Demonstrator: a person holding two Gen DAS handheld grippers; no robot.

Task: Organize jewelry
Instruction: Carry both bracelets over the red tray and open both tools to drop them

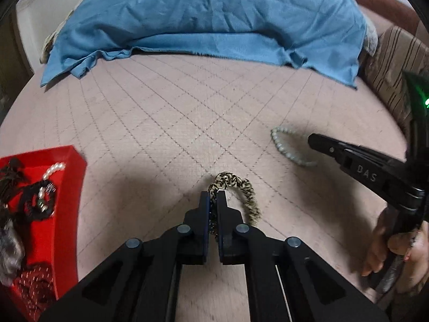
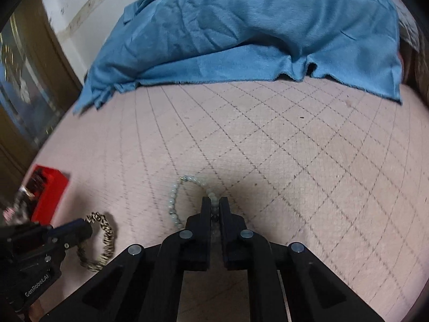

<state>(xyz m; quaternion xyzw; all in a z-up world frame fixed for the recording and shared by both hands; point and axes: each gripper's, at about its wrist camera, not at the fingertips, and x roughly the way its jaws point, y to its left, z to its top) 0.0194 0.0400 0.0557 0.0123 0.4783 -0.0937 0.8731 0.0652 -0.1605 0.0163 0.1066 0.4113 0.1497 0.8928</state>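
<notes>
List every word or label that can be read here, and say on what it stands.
"DAS": on the finger of the right tool, seen from the left wrist.
"GenRobot.AI": on the body of the left tool, seen from the right wrist.
No other text is visible.

Left claw (image 1: 213, 197), right claw (image 2: 213, 203) clamped

The red tray (image 1: 67, 187) runs off the left edge in the left wrist view, its tangle of dark pieces too muddled to sort out. The lower part of the leopard-print band (image 1: 241, 187) disappears between the left tool (image 1: 213, 197) fingers. Some of the pale bead bracelet (image 2: 174, 201) is hidden behind the right tool (image 2: 213, 202). The hand (image 1: 388, 247) on the right tool is smeared and cut by the frame. Whatever the blue blanket (image 1: 214, 21) covers can't be made out
</notes>
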